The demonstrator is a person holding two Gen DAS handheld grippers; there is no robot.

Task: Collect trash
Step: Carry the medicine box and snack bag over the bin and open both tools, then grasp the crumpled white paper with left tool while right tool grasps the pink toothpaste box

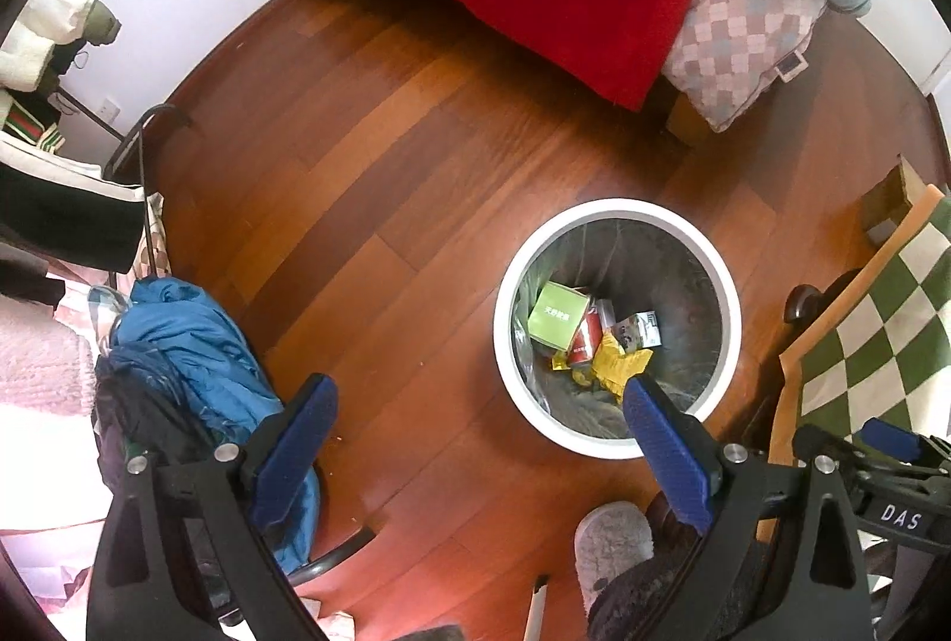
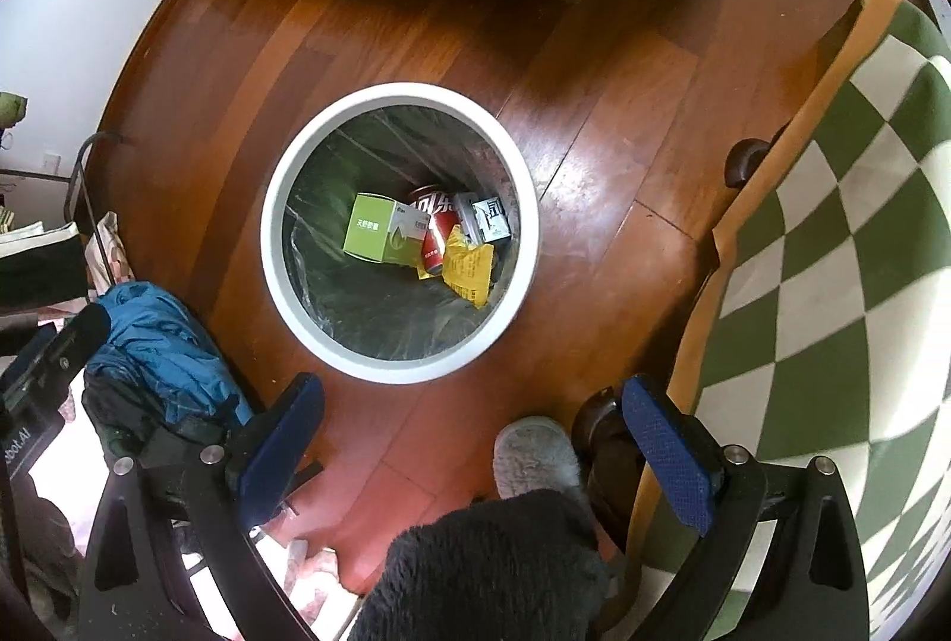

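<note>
We find bare floor [image 2: 416, 17] around the bin [image 2: 399, 370]; jacket [image 2: 160, 338], slipper [image 2: 535, 454] and rug [image 2: 832, 225] crowd its near sides.

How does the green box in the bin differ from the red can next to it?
The green box is a squared carton with flat green and white faces; the red can is a round cylinder with white lettering. The green box looks bulkier, the red can slimmer. The green box sits left of the red can in the right wrist view, and the yellow wrapper overlaps the can's side, not the box. Both lie inside the white bin.
</note>
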